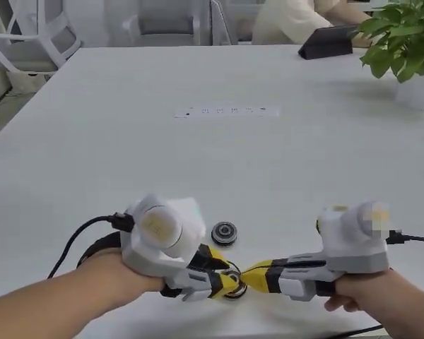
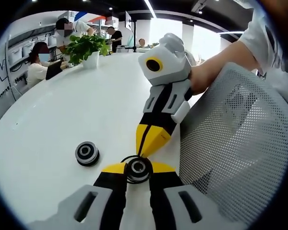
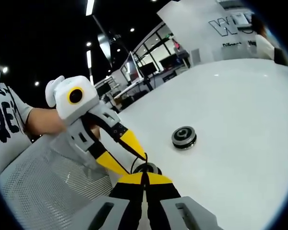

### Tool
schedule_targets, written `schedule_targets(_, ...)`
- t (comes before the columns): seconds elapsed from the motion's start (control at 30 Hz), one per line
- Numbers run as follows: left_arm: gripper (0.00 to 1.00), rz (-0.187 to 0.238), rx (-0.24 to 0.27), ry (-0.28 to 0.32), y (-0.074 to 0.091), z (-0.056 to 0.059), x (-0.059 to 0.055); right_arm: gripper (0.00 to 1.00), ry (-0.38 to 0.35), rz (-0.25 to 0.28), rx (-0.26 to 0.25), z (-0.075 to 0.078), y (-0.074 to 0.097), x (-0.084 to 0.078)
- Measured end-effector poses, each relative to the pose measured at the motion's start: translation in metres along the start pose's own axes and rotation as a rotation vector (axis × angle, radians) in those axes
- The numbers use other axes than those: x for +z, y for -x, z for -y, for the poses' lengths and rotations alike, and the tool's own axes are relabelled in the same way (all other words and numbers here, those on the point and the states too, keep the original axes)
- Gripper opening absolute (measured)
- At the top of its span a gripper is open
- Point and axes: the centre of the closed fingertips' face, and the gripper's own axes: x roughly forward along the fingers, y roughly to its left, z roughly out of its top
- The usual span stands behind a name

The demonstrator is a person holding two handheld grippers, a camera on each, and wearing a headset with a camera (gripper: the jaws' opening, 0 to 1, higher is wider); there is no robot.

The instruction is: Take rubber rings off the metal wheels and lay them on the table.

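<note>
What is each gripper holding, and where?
Left gripper clamps a wheel across its rim; right gripper pinches that wheel's rubber ring at its edge.

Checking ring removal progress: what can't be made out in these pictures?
- Head view: the held wheel is mostly hidden by the tips of the left gripper and right gripper.
- Right gripper view: its own shut jaws hide whether they pinch the rubber ring.
- Head view: the free wheel is too small to tell whether its ring is on.
- Head view: the marks on the table strip are too small to read.
</note>
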Motion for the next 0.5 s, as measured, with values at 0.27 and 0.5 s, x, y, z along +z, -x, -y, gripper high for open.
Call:
schedule_targets(0.27, 0.2, 0.034, -0.002, 0.023, 0.01, -0.002, 0.008, 0.0, -0.004, 0.012, 0.005, -0.001, 0.003, 0.005)
schedule_targets(0.5, 0.26, 0.077, 0.013, 0.048, 0.022, -0.006, 0.017, 0.0, 0.0, 0.018, 0.013, -0.003, 0.005, 0.01)
